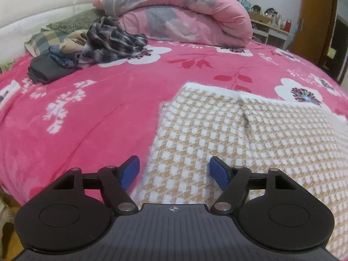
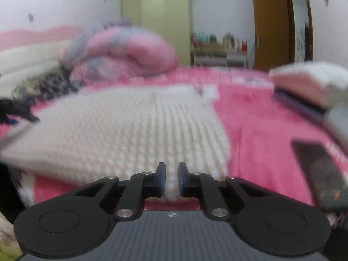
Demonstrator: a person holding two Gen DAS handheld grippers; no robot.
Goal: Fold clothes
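While spread on bed (image 1: pixel 108 100) | checked garment (image 1: pixel 239 134) | left gripper (image 1: pixel 175 169) agape

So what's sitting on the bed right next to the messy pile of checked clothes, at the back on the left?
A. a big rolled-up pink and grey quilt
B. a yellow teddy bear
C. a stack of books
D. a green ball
A: in the left wrist view the rolled-up pink and grey quilt lies right beside the heap of checked clothes on the pink flowered blanket.
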